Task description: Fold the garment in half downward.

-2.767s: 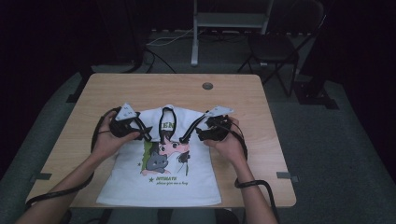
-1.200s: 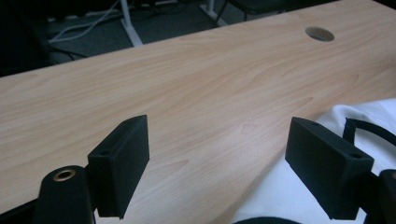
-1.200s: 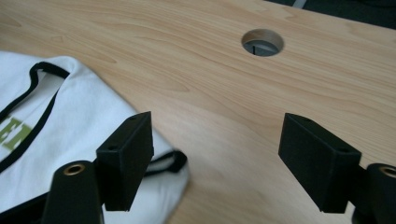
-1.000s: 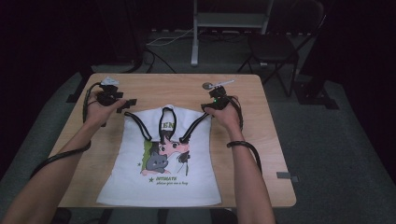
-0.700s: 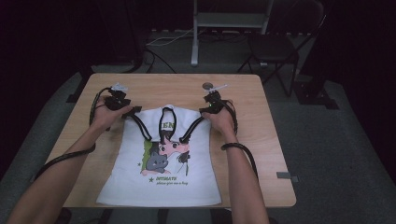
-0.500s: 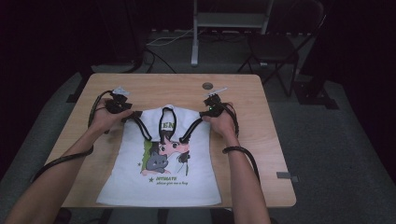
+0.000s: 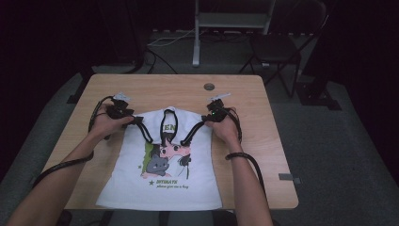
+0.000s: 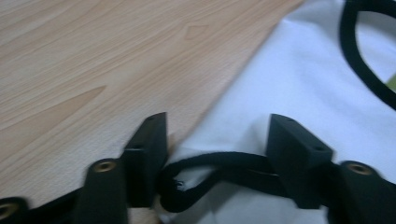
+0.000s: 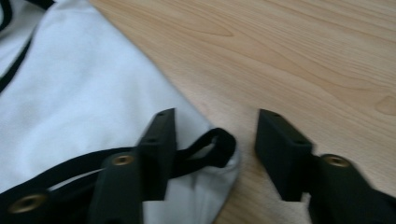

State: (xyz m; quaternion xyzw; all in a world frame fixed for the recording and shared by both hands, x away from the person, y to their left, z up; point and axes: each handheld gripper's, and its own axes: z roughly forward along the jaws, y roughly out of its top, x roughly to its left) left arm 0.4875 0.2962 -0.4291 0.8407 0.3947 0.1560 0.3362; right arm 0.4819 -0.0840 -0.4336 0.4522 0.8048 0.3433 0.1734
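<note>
**Both shoulder corners could slip the pinch**

The white T-shirt (image 7: 162,162) lies flat on the table (image 7: 263,136). Its sleeve hem (image 8: 219,163) sits between the left gripper's (image 8: 217,135) spread jaws, which have just been closing. The right gripper (image 9: 215,133), also closing and not yet pinching, has the black trim loop (image 9: 212,149) between its jaws. Uneven bites would likely drag the shirt askew, or catch trim alone.

One white printed T-shirt (image 7: 162,165) lies at the centre of the frame on one wooden table (image 7: 263,141); two grippers, left gripper (image 7: 136,121) and right gripper (image 7: 205,117), sit mid-frame; one dark chair (image 7: 282,47) stands upper right
</note>
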